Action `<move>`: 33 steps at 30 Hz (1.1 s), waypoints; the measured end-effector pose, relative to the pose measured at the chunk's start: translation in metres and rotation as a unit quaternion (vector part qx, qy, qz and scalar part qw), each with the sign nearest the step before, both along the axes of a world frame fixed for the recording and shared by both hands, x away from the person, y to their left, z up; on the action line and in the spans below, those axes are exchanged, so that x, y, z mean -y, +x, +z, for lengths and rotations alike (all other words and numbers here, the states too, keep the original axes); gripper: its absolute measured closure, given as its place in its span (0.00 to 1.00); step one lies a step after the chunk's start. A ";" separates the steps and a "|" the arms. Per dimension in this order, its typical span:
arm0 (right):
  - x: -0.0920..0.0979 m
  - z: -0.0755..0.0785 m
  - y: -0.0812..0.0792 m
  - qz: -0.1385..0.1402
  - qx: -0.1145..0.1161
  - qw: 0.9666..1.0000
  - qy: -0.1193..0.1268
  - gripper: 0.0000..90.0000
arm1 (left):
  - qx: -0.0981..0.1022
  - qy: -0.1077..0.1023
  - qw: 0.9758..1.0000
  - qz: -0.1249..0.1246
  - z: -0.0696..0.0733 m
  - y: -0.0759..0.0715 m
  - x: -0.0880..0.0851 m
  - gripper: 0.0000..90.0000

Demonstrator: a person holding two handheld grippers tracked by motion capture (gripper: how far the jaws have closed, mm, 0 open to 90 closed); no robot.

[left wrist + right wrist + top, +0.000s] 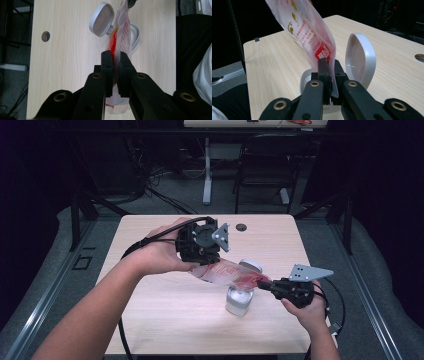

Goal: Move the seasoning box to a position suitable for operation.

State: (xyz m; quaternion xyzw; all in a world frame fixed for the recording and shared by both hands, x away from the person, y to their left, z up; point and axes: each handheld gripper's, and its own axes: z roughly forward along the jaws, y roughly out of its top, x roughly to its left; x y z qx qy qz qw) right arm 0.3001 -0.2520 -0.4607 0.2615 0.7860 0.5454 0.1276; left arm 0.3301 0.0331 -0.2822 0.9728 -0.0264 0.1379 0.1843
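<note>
**Pouch stretched between my two grippers, above the open container**

My left gripper has its fingers clamped on one end of the red-and-white plastic pouch, and my right gripper pinches the opposite end, its fingers pressed together on the pouch's edge. The pouch hangs in the air between them, slanting down from my left side toward my right. Just beneath it, near the middle of the light wooden table, stands the small white container with its hinged lid flipped up and open. In my right gripper view the pouch's lower end sits just above the container's rim, beside the raised lid. A round hole sits near the table's far edge.
</note>
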 end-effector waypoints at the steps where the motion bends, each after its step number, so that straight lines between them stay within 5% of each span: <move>1: -0.001 0.000 0.000 0.000 0.000 1.000 0.000 0.99 | 0.000 0.000 1.000 0.001 0.000 0.000 -0.001 0.96; 33: -0.021 0.006 0.000 0.006 0.019 1.000 -0.010 1.00 | -0.022 -0.044 0.998 0.031 -0.023 0.003 -0.043 0.95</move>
